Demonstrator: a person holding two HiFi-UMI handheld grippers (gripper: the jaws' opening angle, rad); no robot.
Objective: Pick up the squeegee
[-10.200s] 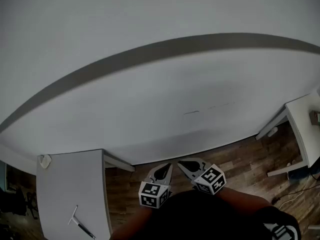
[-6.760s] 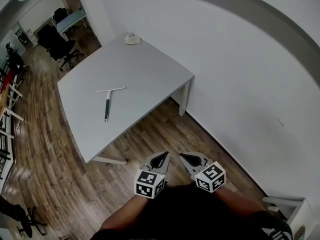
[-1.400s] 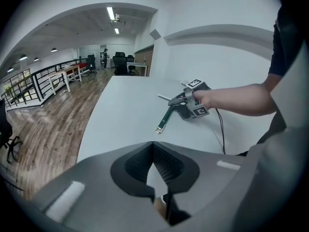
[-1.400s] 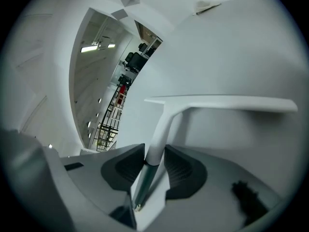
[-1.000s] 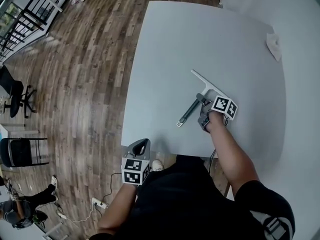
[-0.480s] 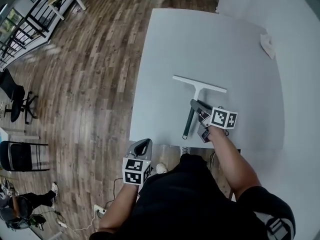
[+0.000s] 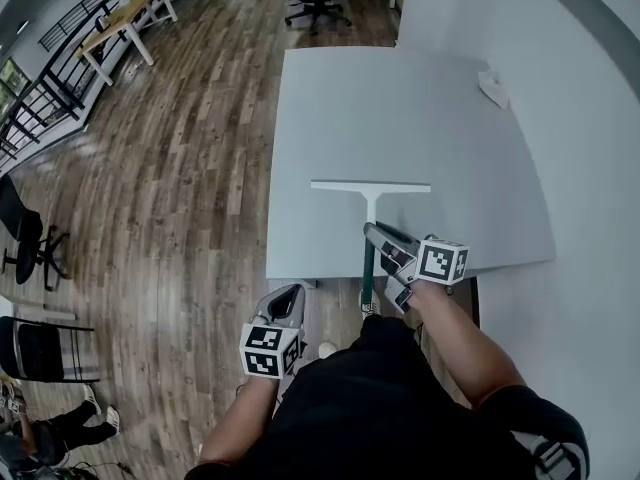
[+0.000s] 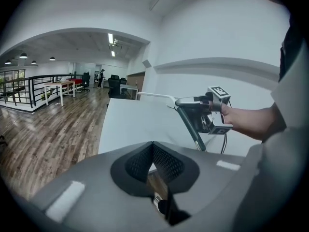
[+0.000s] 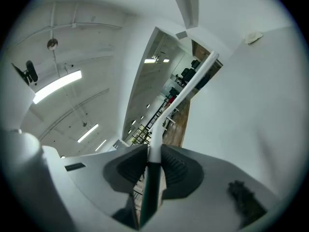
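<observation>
Right claw: the right gripper (image 7: 372, 232) is clamped on the squeegee (image 7: 370, 190), pads pinching the dark handle just below the white neck.
Squeegee: held in the air above the near edge of the grey table (image 7: 400, 108), blade crosswise at 12 o'clock from the claw.
Left claw: the left gripper (image 7: 290, 294), at 7 o'clock, has its jaws together and empty, over the wood floor (image 7: 180, 188).
Handling: it looks light and stiff. The slim, smooth handle could swivel, so a hold close to the neck seems best.

Right hand-held gripper (image 7: 378, 236) clamps the squeegee (image 7: 370, 186); left hand-held gripper (image 7: 285, 294), jaws together, held low.
</observation>
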